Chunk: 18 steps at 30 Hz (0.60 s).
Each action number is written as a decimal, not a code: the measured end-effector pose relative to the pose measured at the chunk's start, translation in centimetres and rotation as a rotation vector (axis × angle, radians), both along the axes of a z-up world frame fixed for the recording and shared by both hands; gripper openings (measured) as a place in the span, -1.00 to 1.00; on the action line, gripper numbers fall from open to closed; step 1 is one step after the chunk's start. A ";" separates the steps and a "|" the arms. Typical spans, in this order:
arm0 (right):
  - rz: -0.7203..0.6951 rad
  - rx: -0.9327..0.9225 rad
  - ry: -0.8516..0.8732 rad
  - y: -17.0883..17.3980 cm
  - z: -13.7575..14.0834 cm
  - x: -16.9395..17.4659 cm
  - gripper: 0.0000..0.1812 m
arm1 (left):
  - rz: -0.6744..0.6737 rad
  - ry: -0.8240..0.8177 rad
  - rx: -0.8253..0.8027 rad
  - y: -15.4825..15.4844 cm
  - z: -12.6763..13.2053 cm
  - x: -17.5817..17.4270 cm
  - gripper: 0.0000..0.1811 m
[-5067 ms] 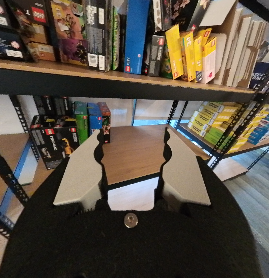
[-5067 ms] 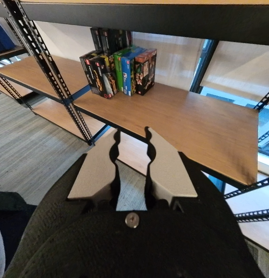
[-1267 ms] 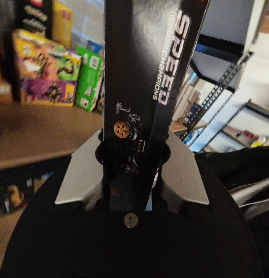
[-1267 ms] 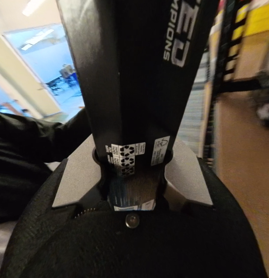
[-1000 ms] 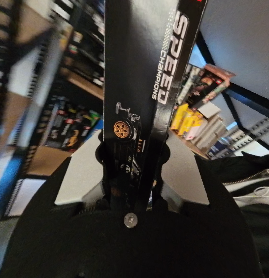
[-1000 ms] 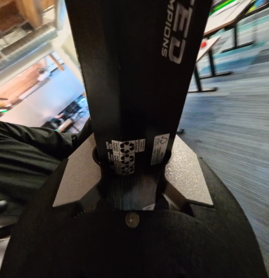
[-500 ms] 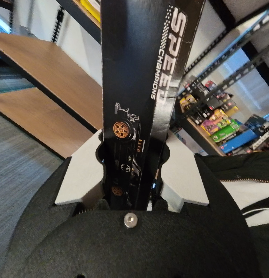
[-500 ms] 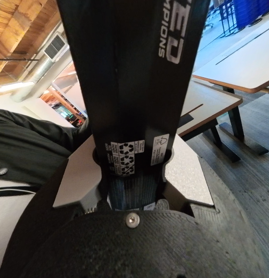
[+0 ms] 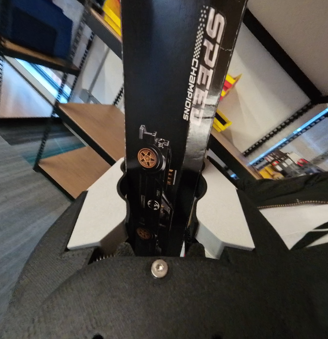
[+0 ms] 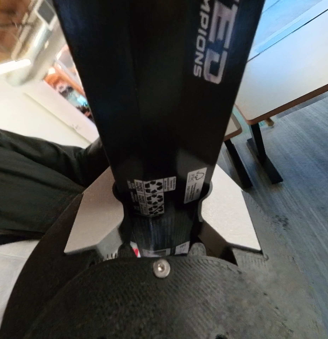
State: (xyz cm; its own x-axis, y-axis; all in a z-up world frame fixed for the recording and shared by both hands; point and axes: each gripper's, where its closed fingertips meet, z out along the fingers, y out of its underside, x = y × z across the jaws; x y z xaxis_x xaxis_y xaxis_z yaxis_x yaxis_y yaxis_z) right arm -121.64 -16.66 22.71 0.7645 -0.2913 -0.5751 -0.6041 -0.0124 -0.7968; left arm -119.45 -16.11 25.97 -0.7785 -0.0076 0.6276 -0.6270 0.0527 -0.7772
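A long black cardboard box (image 9: 159, 73) with a black toy car and gold wheels printed on it stands up between the grey fingers of my left gripper (image 9: 164, 161), which is shut on its lower end. In the right wrist view my right gripper (image 10: 162, 170) is shut on the end of a black box (image 10: 150, 73) with white recycling labels. It looks like the same box held from both ends, but neither view shows the other gripper. The box fills the middle of each view and hides what is straight ahead.
The left wrist view shows black metal racks with wooden shelves (image 9: 93, 124), yellow boxes (image 9: 222, 117), grey carpet (image 9: 21, 192) and a person's dark jacket (image 9: 288, 189). The right wrist view shows a white table (image 10: 288, 73) with black legs (image 10: 264, 146) and a dark sleeve (image 10: 40, 174). Spacing between my two grippers at the tips: around 5 centimetres.
Five seconds ago both grippers were open and empty before the shelves; both are shut on the black box now. Over the last second the background has swung round while the box stayed gripped.
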 end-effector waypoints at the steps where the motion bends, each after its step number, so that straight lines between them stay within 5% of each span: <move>1: 0.040 -0.026 -0.009 -0.4 -0.6 1.8 -0.06 | 0.032 -0.024 -0.016 -0.3 -0.5 1.8 -0.19; 8: 0.352 -0.113 -0.058 2.5 -4.7 13.5 -0.08 | 0.316 -0.093 -0.042 3.4 -4.1 13.4 -0.18; 18: 0.557 -0.070 -0.174 14.9 -8.0 32.8 -0.03 | 0.546 -0.214 0.168 15.6 -6.9 31.3 -0.20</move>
State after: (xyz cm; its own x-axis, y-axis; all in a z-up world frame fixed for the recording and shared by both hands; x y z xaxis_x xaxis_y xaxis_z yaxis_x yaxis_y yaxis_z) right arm -88.89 -1.77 14.76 0.8947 0.1488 -0.4212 -0.3516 -0.3469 -0.8695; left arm -88.15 -0.47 19.03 -0.7427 -0.5266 0.4136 -0.4289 -0.1002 -0.8978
